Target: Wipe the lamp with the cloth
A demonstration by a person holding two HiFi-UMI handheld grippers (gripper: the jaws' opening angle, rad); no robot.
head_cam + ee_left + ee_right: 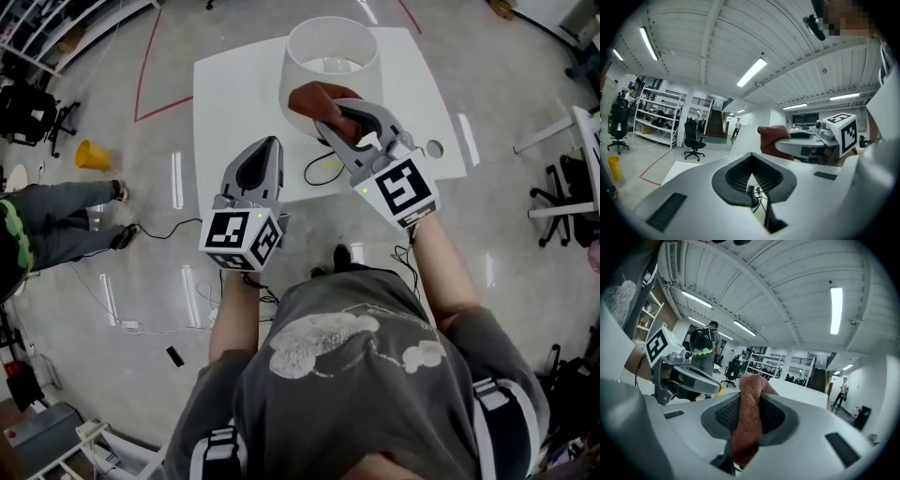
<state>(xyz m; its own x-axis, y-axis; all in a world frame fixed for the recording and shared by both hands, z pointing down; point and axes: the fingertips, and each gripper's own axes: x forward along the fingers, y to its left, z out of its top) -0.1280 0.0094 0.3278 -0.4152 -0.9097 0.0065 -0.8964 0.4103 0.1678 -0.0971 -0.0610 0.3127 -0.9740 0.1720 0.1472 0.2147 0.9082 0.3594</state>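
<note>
Lamp (358, 79), white drum shade; ribbed brown cloth (747, 427) clamped in right tool (752, 391); left tool (751, 157) closed.

The head view looks steeply down on the counter (225, 103). Gripper views look close along their fingers (693, 197); the left one sees the right gripper (783, 145).

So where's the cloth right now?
In the head view the cloth is clamped in the right claw, at the near side of the white lamp on the table.
</note>
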